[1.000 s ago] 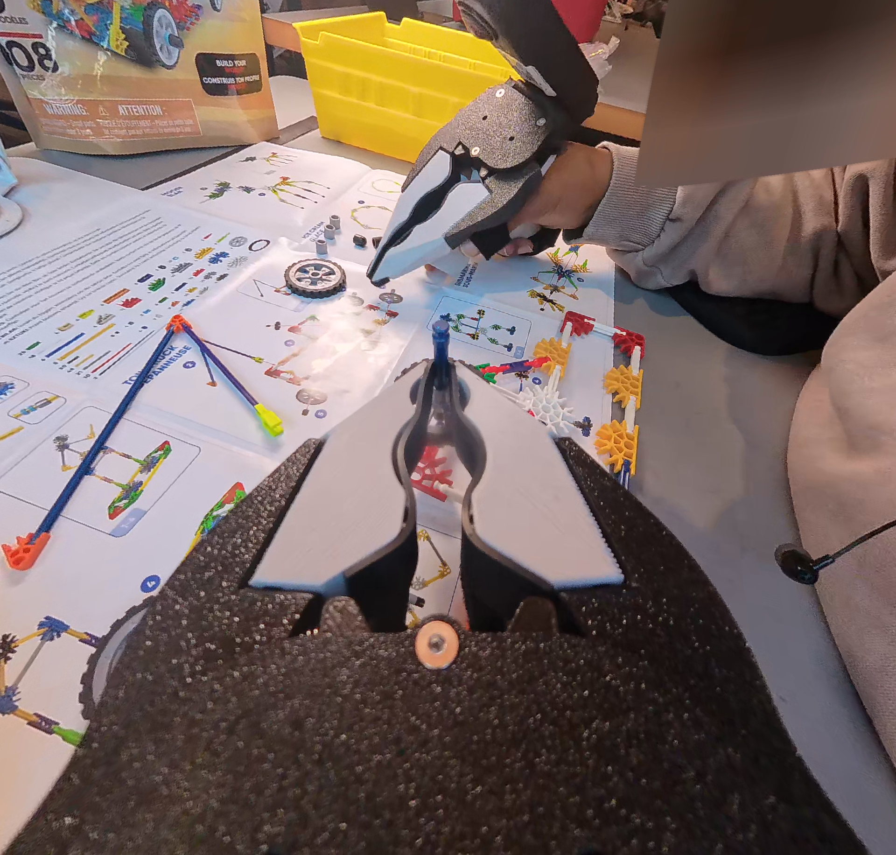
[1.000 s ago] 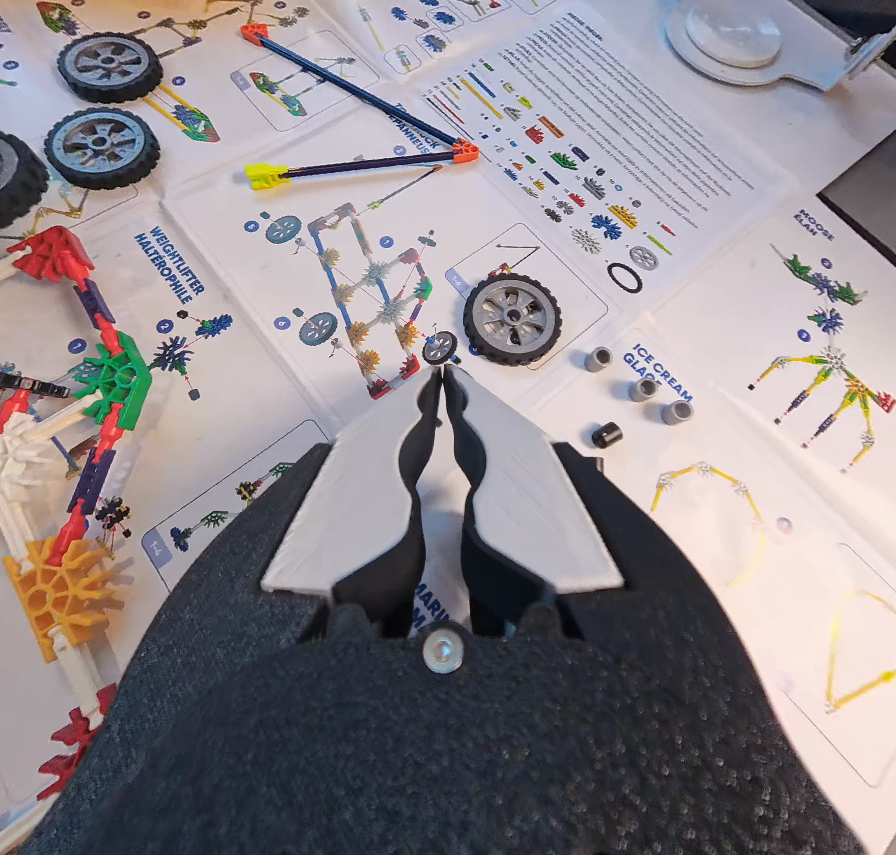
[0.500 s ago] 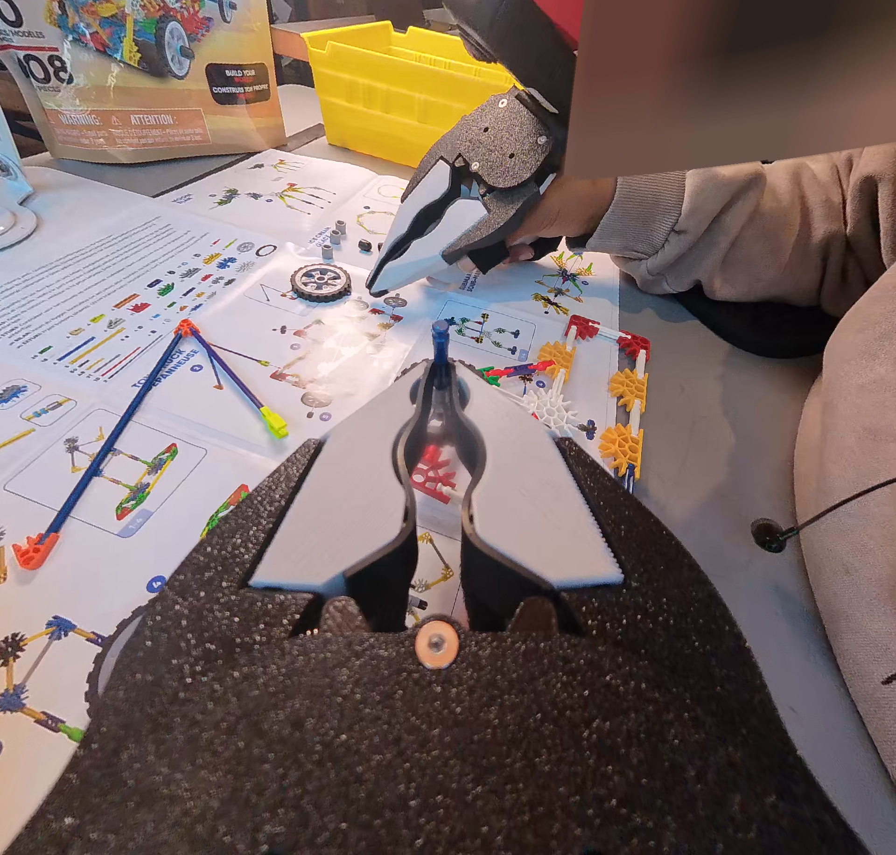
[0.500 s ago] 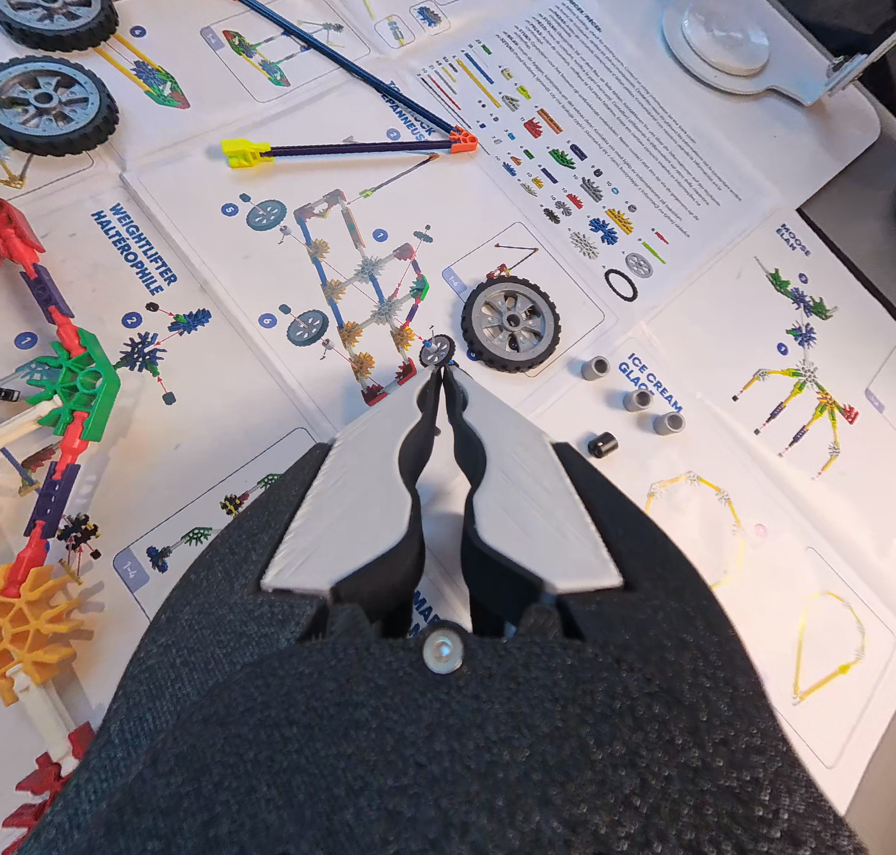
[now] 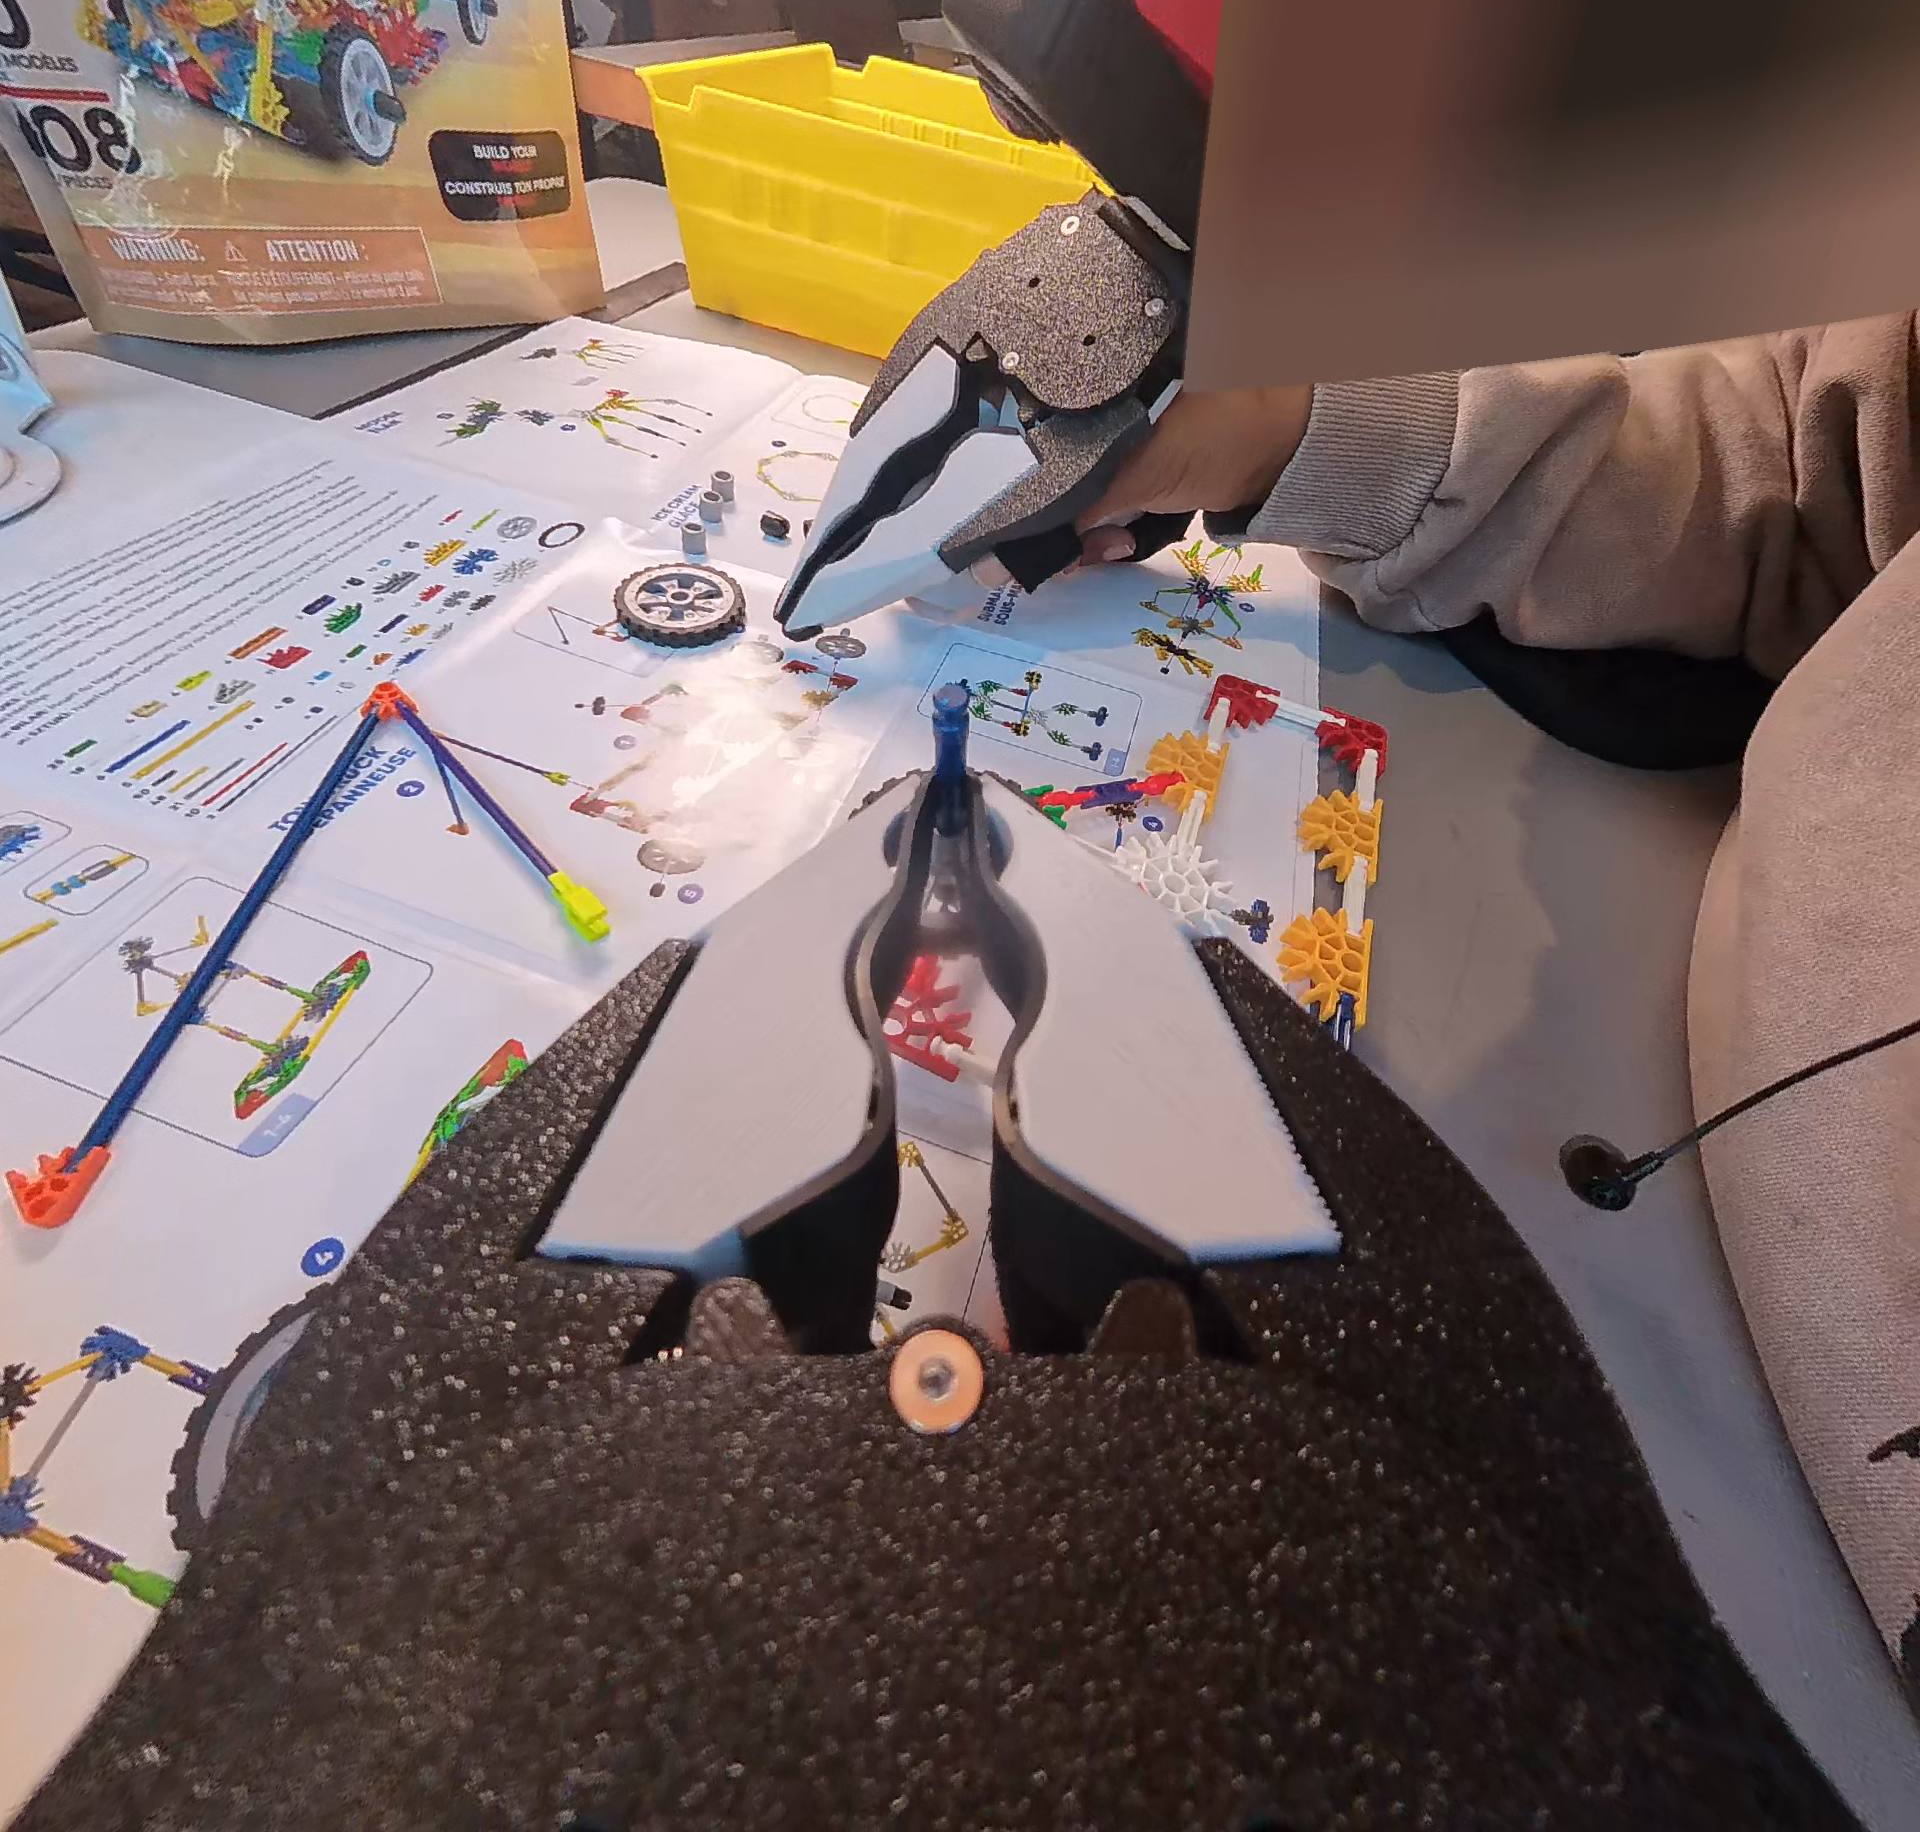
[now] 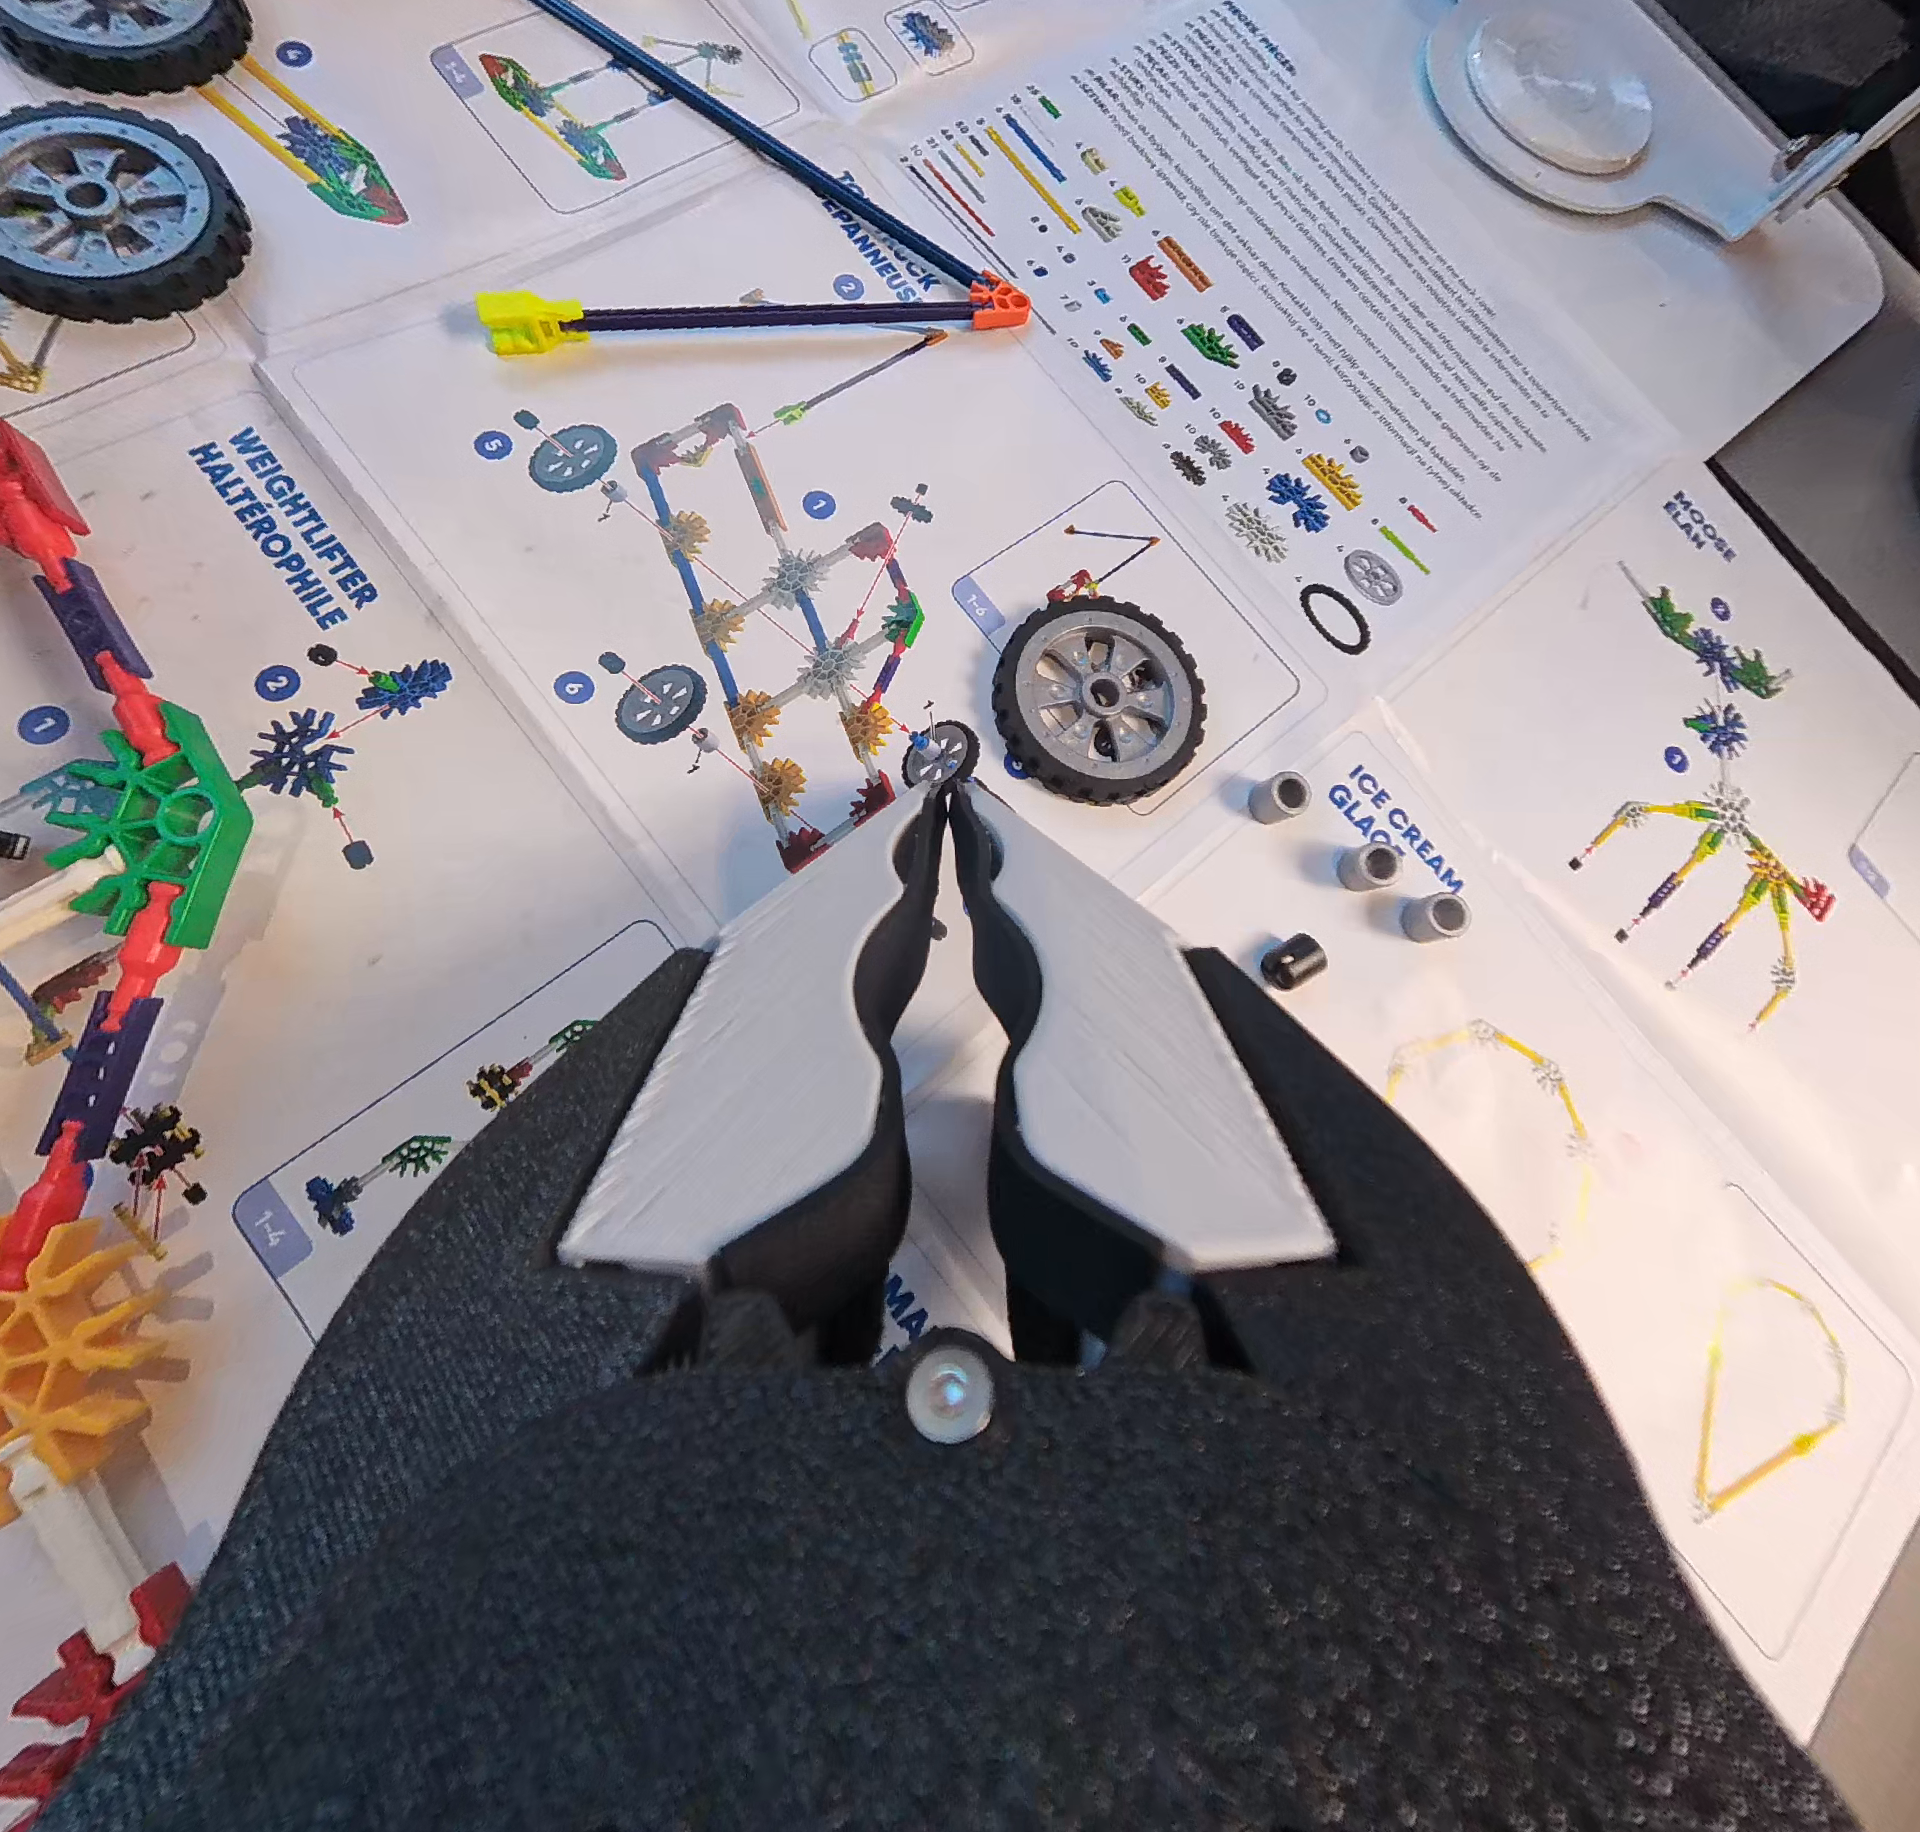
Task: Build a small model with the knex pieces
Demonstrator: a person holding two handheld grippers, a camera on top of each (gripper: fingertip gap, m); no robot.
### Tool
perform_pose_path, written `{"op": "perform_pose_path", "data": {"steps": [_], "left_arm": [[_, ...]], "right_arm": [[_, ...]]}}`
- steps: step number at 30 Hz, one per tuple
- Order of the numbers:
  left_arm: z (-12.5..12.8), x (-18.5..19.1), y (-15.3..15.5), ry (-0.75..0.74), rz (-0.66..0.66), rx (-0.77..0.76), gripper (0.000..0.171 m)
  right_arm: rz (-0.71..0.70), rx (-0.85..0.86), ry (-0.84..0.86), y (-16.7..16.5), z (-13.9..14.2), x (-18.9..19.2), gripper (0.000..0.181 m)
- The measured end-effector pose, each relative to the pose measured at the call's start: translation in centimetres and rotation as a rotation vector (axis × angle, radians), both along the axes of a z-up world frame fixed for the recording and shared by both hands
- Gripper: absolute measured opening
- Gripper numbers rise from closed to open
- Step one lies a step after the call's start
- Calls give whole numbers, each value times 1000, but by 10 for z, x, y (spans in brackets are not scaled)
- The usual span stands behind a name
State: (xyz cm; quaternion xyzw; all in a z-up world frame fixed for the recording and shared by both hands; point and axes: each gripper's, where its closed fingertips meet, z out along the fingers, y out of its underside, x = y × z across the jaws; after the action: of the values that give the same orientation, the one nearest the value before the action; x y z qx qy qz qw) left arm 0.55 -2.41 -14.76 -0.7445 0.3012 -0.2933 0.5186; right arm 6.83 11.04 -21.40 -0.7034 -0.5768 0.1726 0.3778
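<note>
My left gripper (image 5: 943, 803) is shut on a short blue rod (image 5: 948, 728) that sticks out past its tips. A black tyre edge (image 5: 1029, 795) shows just behind the fingers, and a red connector (image 5: 923, 1015) shows through the gap. My right gripper (image 6: 948, 797) is shut and holds nothing. Its tips hover low over the instruction sheet (image 6: 436, 847), just left of a small grey wheel with a black tyre (image 6: 1099, 700). The right gripper also shows in the left wrist view (image 5: 802, 627), held by a hand, tips down beside that wheel (image 5: 681, 603).
Three grey spacers (image 6: 1369, 863) and a black one (image 6: 1291, 959) lie right of the wheel. Long blue rods join at an orange connector (image 6: 1000, 302). Two bigger wheels (image 6: 99, 208) and a built frame (image 6: 156, 826) lie left. A yellow bin (image 5: 831, 193) and a box (image 5: 291, 120) stand behind. About 15 centimeters separates my left fingertips from my right. The right tips stand about 12 centimeters off the orange connector (image 6: 1000, 302). It is also in sight in the left wrist view (image 5: 390, 696).
The right gripper has moved forward and lower toward the small wheel, staying shut. The left gripper keeps its hold on the blue rod and has barely shifted.
</note>
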Motion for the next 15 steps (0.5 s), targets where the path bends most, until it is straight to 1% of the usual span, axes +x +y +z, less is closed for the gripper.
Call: {"op": "perform_pose_path", "data": {"steps": [15], "left_arm": [[0, 0, -1, -4, -3, -4, 4]], "right_arm": [[5, 4, 5, 0, 0, 0, 0]]}}
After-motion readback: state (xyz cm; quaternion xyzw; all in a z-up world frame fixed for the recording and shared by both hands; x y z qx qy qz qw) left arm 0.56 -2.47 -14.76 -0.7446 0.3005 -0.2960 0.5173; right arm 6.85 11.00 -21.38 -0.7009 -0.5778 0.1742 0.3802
